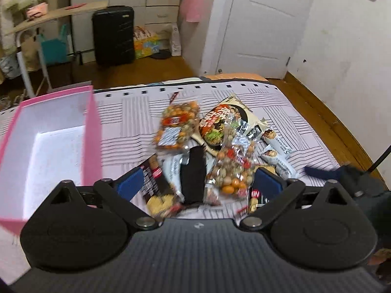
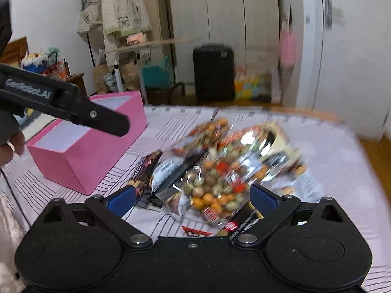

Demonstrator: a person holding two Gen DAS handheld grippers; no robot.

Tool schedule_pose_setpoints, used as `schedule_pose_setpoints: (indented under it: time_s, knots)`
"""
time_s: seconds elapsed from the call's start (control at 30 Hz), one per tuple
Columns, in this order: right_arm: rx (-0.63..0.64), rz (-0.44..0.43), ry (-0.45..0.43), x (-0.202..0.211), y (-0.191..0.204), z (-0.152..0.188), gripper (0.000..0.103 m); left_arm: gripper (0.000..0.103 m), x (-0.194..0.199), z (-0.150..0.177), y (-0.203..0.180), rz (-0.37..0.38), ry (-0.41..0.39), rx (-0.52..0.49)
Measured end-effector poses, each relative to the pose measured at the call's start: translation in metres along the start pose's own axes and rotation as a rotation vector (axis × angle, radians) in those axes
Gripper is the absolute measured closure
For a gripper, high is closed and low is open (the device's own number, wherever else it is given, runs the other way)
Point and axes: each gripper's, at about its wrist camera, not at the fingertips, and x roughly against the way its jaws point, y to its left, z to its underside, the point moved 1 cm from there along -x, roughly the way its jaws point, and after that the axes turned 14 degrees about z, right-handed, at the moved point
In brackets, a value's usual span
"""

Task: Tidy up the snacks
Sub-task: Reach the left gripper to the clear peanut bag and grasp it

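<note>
Both grippers, left (image 1: 196,183) & right (image 2: 193,196), are held wide over snack pile (image 2: 220,171); pink box (image 1: 92,131) interior is shown only by left view.

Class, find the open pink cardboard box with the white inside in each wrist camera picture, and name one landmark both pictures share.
Left wrist view: the open pink cardboard box fills the left edge, left of the snack pile.
Right wrist view: the box sits left of centre, partly behind the left gripper's black finger.
Shared landmark: the black hard-shell suitcase standing on the floor beyond the striped bedspread.
</note>
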Motion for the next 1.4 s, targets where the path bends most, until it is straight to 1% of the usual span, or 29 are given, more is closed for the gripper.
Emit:
schedule_pose_setpoints:
  time_s: [0.03,0.07,0.13,0.2,0.23,0.27,0.3,0.33,0.37,0.4,0.43,0.5,0.53,0.6,0.77,0.83,0.93,0.97,1.0,1.07,1.13,1.17,1.23,1.4]
  knots:
    - [-0.036,-0.019,0.024,-0.012,-0.005,0.001,0.004,0.017,-0.011,-0.002,0.0,0.013,0.009,-0.008]
    - [-0.062,-0.04,0.045,-0.023,-0.01,0.002,0.004,0.02,-0.023,-0.004,0.002,0.028,0.022,-0.007]
    - [-0.102,-0.068,0.077,-0.04,-0.015,0.004,0.004,0.035,-0.045,-0.007,0.005,0.082,0.033,-0.007]
    - [-0.121,-0.08,0.095,-0.053,-0.015,0.004,0.004,0.043,-0.07,-0.008,0.009,0.126,0.051,0.006]
    - [-0.134,-0.081,0.114,-0.06,-0.016,0.004,0.004,0.045,-0.084,-0.01,0.012,0.142,0.067,0.018]
    - [-0.152,-0.065,0.14,-0.068,-0.017,0.005,0.004,0.047,-0.099,-0.011,0.015,0.169,0.085,0.025]
    - [-0.171,-0.055,0.163,-0.075,-0.017,0.007,0.004,0.052,-0.11,-0.011,0.017,0.188,0.102,0.028]
    - [-0.183,-0.062,0.177,-0.079,-0.018,0.008,0.004,0.057,-0.122,-0.012,0.019,0.198,0.125,0.027]
    - [-0.195,-0.068,0.191,-0.083,-0.018,0.008,0.004,0.061,-0.133,-0.011,0.02,0.197,0.156,0.025]
    - [-0.205,-0.063,0.206,-0.087,-0.018,0.01,0.004,0.071,-0.143,-0.01,0.022,0.195,0.189,0.024]
    - [-0.211,-0.063,0.211,-0.09,-0.018,0.011,0.004,0.075,-0.152,-0.009,0.023,0.198,0.22,0.025]
    - [-0.198,-0.064,0.205,-0.089,-0.016,0.013,0.002,0.079,-0.161,-0.006,0.024,0.193,0.249,0.012]
    - [-0.186,-0.062,0.206,-0.09,-0.013,0.014,0.0,0.079,-0.162,-0.005,0.025,0.197,0.254,0.01]
    - [-0.152,-0.045,0.203,-0.093,-0.009,0.016,0.0,0.079,-0.163,-0.003,0.029,0.219,0.256,0.029]
    - [-0.089,0.043,0.175,-0.1,0.003,0.014,0.0,0.079,-0.166,-0.003,0.041,0.274,0.302,0.138]
    - [-0.056,0.086,0.155,-0.105,0.009,0.014,0.0,0.079,-0.169,-0.004,0.043,0.283,0.313,0.172]
    - [-0.014,0.149,0.13,-0.116,0.012,0.014,0.0,0.079,-0.18,0.002,0.043,0.27,0.355,0.204]
    - [-0.016,0.164,0.119,-0.115,0.012,0.015,0.0,0.079,-0.181,0.004,0.042,0.26,0.354,0.219]
    - [-0.014,0.179,0.107,-0.113,0.015,0.013,0.0,0.079,-0.18,0.006,0.04,0.254,0.342,0.216]
    - [0.024,0.216,0.087,-0.11,0.02,0.015,0.004,0.079,-0.176,0.008,0.033,0.243,0.318,0.179]
    - [0.052,0.232,0.069,-0.104,0.024,0.017,0.006,0.079,-0.173,0.012,0.03,0.237,0.303,0.156]
    - [0.064,0.233,0.061,-0.101,0.025,0.018,0.006,0.079,-0.172,0.013,0.028,0.24,0.303,0.147]
    - [0.081,0.232,0.051,-0.094,0.028,0.019,0.007,0.075,-0.169,0.013,0.025,0.249,0.305,0.139]
    - [0.09,0.226,0.055,-0.071,0.033,0.016,0.008,0.074,-0.155,0.015,0.014,0.245,0.303,0.132]
